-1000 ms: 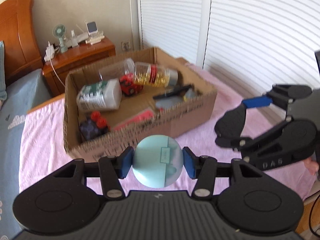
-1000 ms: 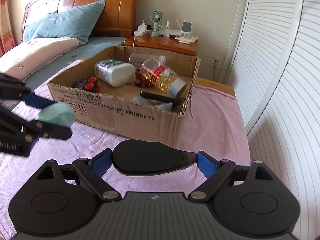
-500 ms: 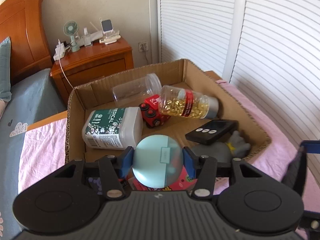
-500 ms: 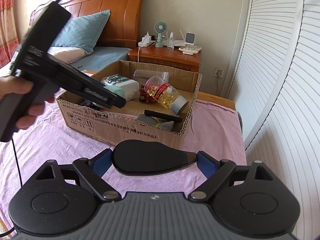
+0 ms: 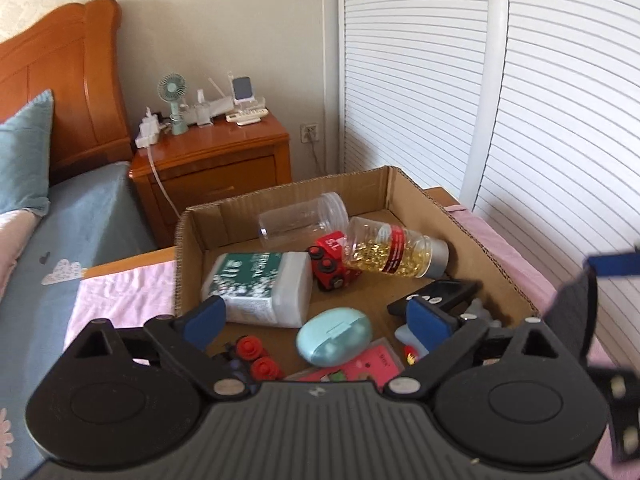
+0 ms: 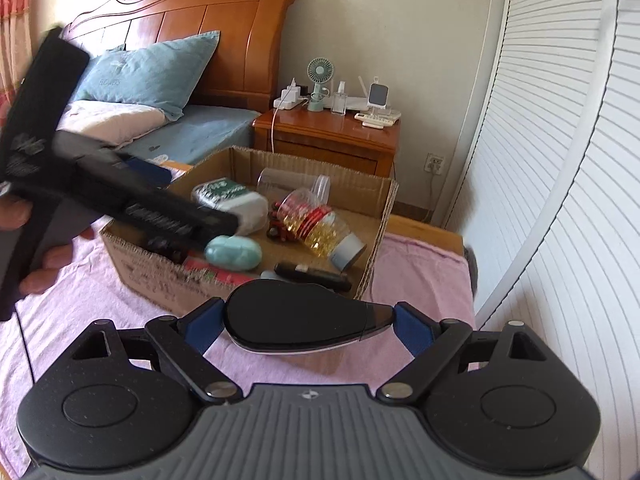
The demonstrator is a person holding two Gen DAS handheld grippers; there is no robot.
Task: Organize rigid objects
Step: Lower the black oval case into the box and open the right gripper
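Note:
A cardboard box point(image 5: 192, 236) stands on the pink-covered bed. My left gripper point(image 5: 316, 318) is open above its near side. The light blue oval case point(image 5: 334, 340) lies loose on the box floor between the fingers, also in the right wrist view point(image 6: 234, 253). My right gripper point(image 6: 302, 320) is shut on a black oval case point(image 6: 296, 316), held in front of the box point(image 6: 384, 200). The box also holds a white-green bottle point(image 5: 260, 288), a clear jar point(image 5: 300, 220), a red toy car point(image 5: 332, 264), a yellow-capsule bottle point(image 5: 392, 252) and a black remote point(image 5: 436, 296).
A wooden nightstand point(image 5: 212, 160) with a small fan and chargers stands behind the box. A white slatted wardrobe point(image 5: 520, 100) is on the right. The headboard point(image 6: 192, 28) and pillows are at the left. The left gripper's body point(image 6: 100, 192) crosses the right wrist view.
My left gripper moved over the box, opened and let go of the light blue case, which now lies on the box floor. My right gripper still holds the black case and rose slightly.

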